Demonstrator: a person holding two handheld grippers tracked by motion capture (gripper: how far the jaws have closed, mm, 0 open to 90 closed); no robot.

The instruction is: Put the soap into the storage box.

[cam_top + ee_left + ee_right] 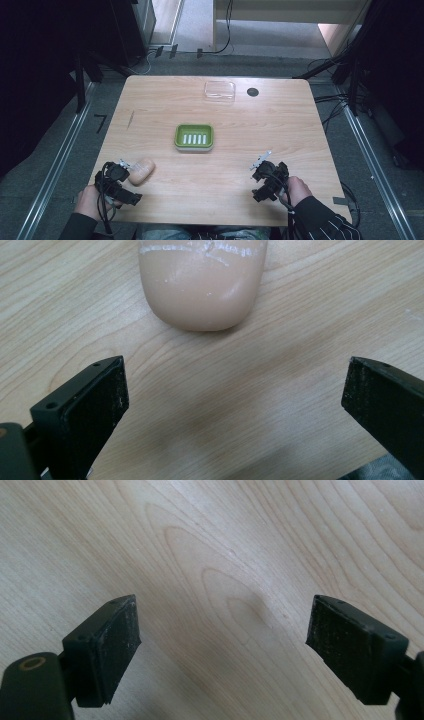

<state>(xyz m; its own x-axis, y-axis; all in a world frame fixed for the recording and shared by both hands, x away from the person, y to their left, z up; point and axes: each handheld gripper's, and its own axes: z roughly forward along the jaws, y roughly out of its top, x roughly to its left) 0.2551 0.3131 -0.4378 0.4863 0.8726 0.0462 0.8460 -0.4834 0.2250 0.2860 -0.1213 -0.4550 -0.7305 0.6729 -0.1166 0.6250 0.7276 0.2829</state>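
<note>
Both grippers' jaws stand wide apart, holding nothing. The left gripper faces a rounded peach-coloured soap bar lying just ahead; the right gripper hovers over bare pale wood-grain counter. Mid-counter sits a green rectangular soap dish, beyond it a clear plastic lid. Grey floor with cables surrounds.
</note>
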